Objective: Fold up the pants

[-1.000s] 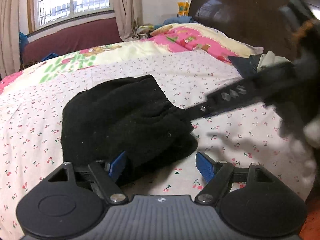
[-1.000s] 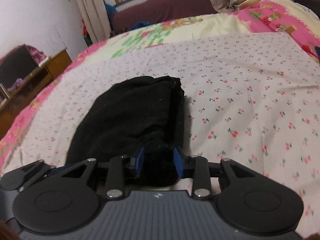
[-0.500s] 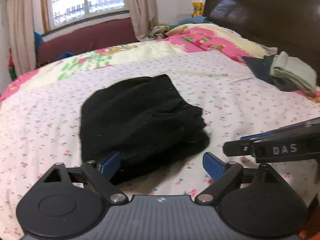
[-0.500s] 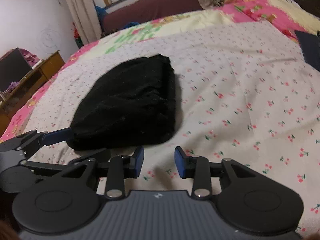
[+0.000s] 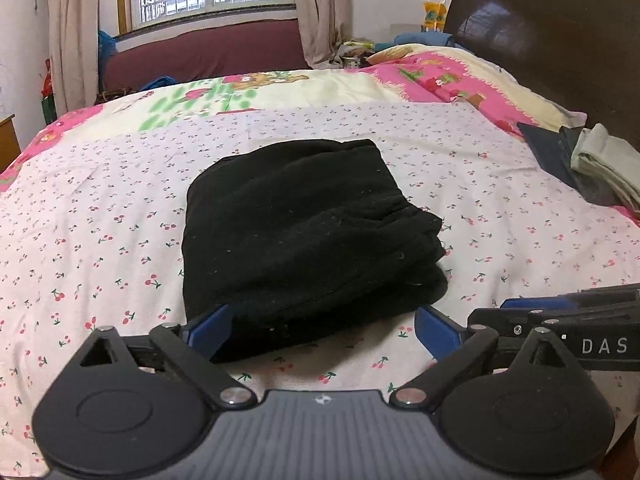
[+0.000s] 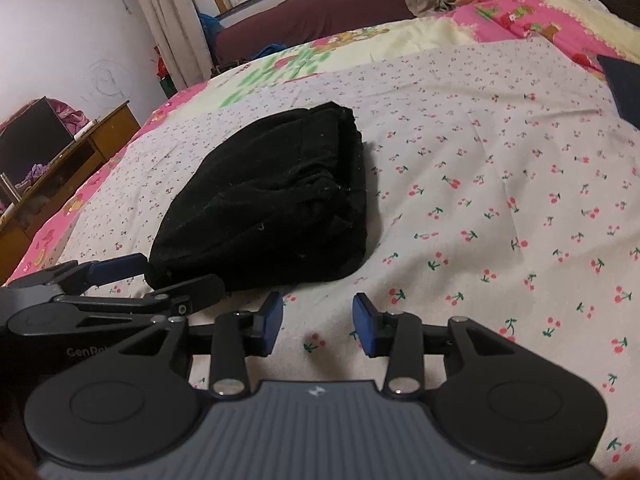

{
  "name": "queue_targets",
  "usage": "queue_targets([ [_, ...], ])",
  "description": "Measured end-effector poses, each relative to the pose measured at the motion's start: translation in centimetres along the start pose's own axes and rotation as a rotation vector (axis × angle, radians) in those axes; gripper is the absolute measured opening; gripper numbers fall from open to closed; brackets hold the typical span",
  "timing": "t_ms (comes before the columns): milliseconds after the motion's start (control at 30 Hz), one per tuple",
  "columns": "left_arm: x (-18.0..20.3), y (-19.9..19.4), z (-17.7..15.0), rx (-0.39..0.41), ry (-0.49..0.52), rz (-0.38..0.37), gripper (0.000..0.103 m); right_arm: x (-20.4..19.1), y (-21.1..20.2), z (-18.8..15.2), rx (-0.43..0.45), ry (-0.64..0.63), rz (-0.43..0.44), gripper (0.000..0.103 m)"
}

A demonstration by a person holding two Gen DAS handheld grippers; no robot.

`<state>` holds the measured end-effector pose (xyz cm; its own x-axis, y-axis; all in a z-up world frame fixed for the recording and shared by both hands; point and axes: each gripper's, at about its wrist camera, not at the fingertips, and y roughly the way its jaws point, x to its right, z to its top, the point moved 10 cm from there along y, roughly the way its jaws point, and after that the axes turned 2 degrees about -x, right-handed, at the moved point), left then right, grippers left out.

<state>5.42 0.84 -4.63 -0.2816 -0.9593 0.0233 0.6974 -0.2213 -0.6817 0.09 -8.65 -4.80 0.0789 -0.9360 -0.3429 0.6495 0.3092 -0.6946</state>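
The black pants (image 5: 312, 232) lie folded into a thick bundle on the cherry-print bedsheet (image 5: 100, 240). My left gripper (image 5: 322, 330) stands wide open at the bundle's near edge; that edge lies between its blue pads, and neither pad presses on it. My right gripper (image 6: 319, 322) is over bare sheet just right of the pants (image 6: 272, 200), its jaws opening with nothing between them. Each gripper shows in the other's view: the right gripper (image 5: 496, 310) at the lower right, the left gripper (image 6: 176, 274) at the pants' near left corner.
A stack of folded clothes (image 5: 592, 160) lies at the right by the dark headboard (image 5: 560, 48). A pink and yellow quilt (image 5: 440, 76) covers the far side of the bed. A wooden cabinet (image 6: 72, 152) stands off the bed's left side.
My right gripper let go of the pants' near edge and drew back to the right onto bare sheet. My left gripper spread wider. The folded pants stayed put.
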Motion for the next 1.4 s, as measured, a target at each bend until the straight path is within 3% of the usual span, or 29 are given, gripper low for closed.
queue_targets([
  [1400, -0.6, 0.7, -0.8, -0.033, 0.008, 0.030, 0.103, 0.2, 0.4, -1.2, -0.035, 0.024, -0.005, 0.041],
])
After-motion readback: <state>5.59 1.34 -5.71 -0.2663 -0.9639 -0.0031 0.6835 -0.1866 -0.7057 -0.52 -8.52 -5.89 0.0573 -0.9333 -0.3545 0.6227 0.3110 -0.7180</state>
